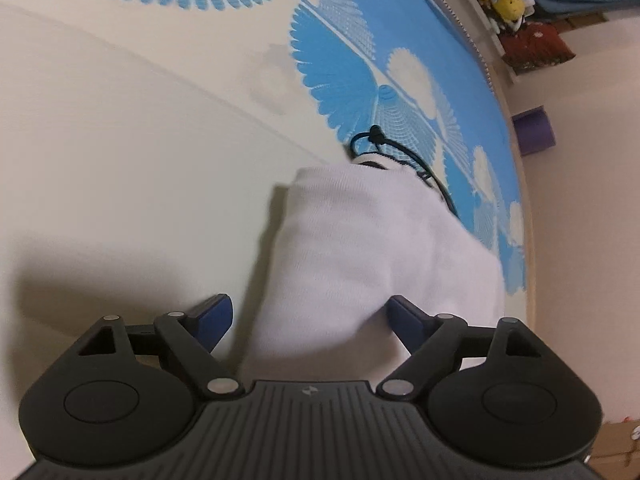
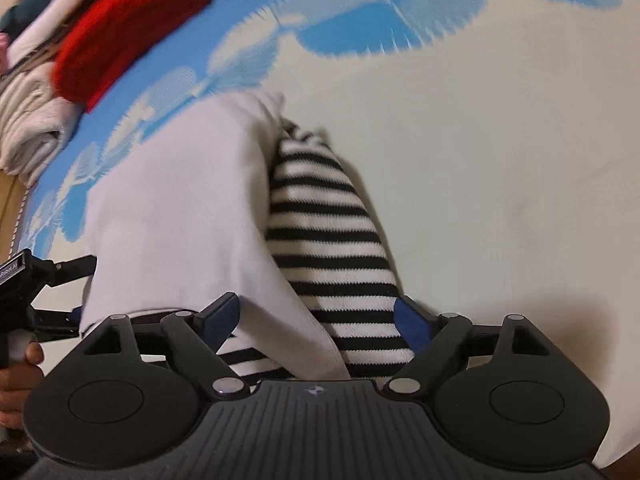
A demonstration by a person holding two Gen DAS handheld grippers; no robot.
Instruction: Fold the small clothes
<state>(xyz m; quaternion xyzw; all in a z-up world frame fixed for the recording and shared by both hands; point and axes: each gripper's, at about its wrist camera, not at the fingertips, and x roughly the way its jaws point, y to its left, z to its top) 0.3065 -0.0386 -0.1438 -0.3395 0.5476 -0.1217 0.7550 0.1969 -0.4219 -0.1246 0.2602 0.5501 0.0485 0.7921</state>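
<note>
White cloth lay between the wide-spread fingers of the left gripper, ungripped. Right gripper gaped equally wide, empty, around a striped garment beside it.

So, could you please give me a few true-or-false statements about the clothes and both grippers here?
1. The left gripper is open, with the white garment between its fingers. True.
2. The striped garment is red and white. False: black and white.
3. The white garment partly covers the striped one. True.
4. The red cloth lies between the right gripper's fingers. False: it sits far off on the pile of clothes.
</note>
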